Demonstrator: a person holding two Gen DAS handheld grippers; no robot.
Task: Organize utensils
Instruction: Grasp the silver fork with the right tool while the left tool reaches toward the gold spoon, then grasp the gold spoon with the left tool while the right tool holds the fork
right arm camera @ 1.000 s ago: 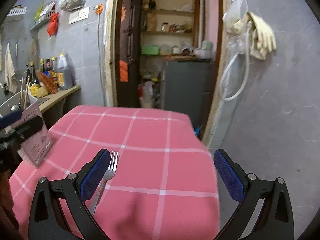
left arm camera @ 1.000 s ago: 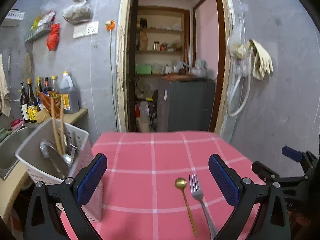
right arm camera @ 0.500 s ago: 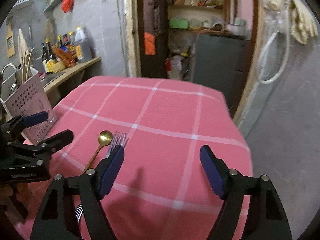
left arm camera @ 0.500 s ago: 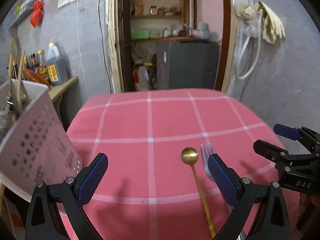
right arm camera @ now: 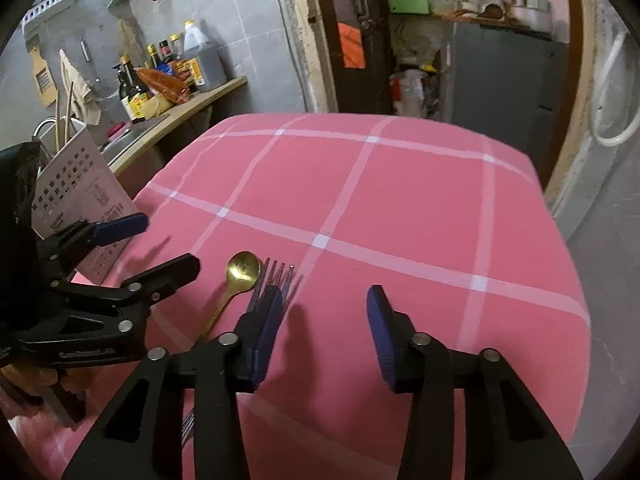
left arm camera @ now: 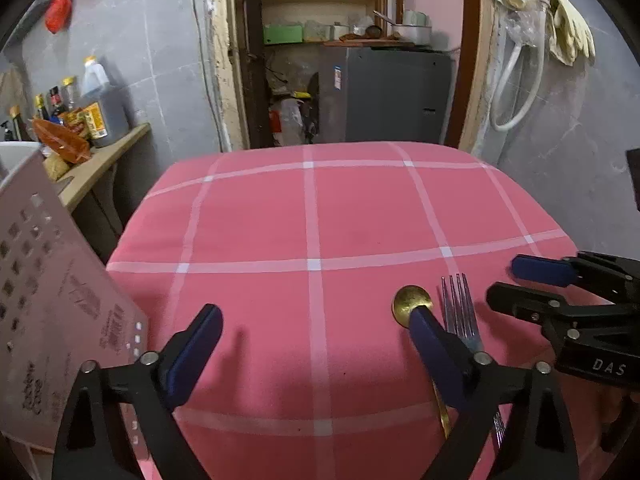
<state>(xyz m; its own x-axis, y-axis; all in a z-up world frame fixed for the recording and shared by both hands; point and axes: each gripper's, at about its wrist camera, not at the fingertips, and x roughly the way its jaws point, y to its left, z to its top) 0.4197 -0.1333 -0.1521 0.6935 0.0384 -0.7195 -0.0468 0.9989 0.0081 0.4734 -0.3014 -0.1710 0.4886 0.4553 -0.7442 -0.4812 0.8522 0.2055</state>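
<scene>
The desk [left arm camera: 256,216] is covered in matt pink cloth with white woven check lines, smooth and slightly padded at the edges. On it the spoon [right arm camera: 241,269] is brass-coloured metal with a dull, scuffed bowl, and the fork [left arm camera: 460,312] is silvery polished metal with 4 tines. The utensil basket [right arm camera: 76,184] is pale perforated plastic, matt. Each hand-held gripper, left [left arm camera: 316,334] and right [right arm camera: 324,322], is matt black plastic with shiny metal rivets and ribbed blue rubbery pads [left arm camera: 192,354]. The walls are grey tile.
</scene>
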